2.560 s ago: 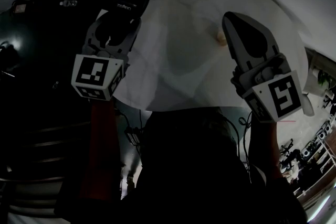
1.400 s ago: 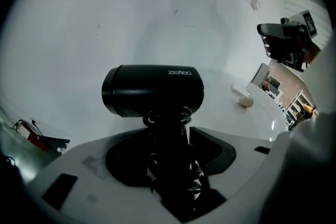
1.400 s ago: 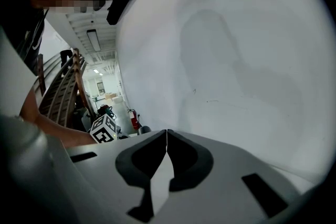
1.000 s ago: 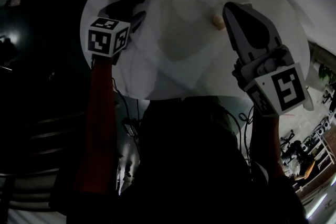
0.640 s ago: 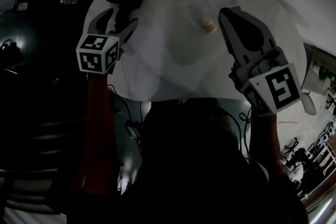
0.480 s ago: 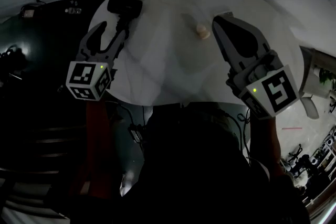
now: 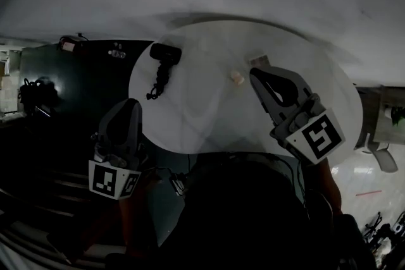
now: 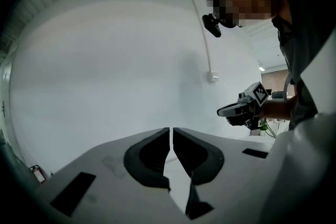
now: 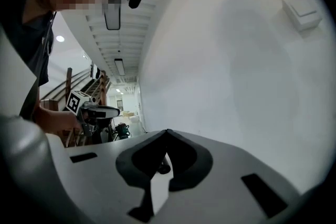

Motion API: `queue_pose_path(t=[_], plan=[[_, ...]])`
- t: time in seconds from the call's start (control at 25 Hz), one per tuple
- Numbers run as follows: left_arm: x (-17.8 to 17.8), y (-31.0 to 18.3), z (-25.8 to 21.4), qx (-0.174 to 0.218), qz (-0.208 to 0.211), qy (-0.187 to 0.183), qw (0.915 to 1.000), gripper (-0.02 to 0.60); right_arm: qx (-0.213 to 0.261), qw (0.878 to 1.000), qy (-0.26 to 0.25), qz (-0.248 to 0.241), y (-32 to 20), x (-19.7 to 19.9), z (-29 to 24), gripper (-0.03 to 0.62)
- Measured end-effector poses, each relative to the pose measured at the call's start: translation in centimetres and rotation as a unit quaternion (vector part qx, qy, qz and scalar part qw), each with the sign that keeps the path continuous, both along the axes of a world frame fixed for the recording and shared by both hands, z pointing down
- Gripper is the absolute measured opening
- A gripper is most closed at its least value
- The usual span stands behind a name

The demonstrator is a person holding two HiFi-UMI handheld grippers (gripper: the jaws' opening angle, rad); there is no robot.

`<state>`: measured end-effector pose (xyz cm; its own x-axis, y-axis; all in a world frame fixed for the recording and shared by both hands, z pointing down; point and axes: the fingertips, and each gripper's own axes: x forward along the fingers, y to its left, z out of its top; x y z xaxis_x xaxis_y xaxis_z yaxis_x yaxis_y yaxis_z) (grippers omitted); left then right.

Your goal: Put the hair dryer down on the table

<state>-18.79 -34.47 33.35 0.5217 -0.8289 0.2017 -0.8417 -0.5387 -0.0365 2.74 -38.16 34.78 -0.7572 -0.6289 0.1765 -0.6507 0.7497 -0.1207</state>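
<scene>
A round white tabletop (image 7: 209,123), seen from above in dim light. A black hair dryer (image 7: 166,53) lies on it near the far left edge. Its dark cord (image 7: 156,82) trails across the surface towards the near side. Nothing touches the dryer.

The left hand-held gripper (image 7: 131,104) is well apart from the dryer. It is nearer the person, just off the tabletop's left rim, over a dark area. The dryer lies beyond its tips and slightly to the right. In the left gripper view, this hand-held gripper (image 8: 171,129) is clenched. Its jaws have just closed on each other, with only a hairline gap and nothing between them. It faces a plain white wall.

The right hand-held gripper (image 7: 255,73) hangs over the right half of the tabletop. The dryer is far off to its left. In the right gripper view, this hand-held gripper (image 9: 167,131) is also clenched and empty, its tips meeting at a point. It too faces the white wall.

A small beige object (image 7: 237,77) sits on the tabletop just left of the right hand-held gripper's tips, between that gripper and the dryer. It is too small to identify. A small grey item (image 7: 258,61) lies just beyond those tips and is also unclear.

Each gripper view shows the other gripper held out level to the side, with its marker cube behind the jaws.
</scene>
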Motion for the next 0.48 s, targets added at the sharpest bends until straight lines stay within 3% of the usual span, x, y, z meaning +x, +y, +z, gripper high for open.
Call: queue_pose_path(t=[0.16,0.28,0.48], plan=[[4.4,4.3,-2.8,0.024,-0.015,-0.024,0.9993,0.023,0.021,0.999,-0.018,-0.021,3.0,4.1,-1.4,0.008],[5.3,6.7,-5.6,0.029,-0.030,-0.031,0.9987,0.023,0.018,0.999,-0.023,-0.034,5.1,5.4,-2.9,0.008],[6.7,11.4,-10.2,-0.031,-0.029,-0.024,0.9988,0.023,-0.056,0.998,-0.004,-0.028,11.4,7.9,-6.0,0.008]])
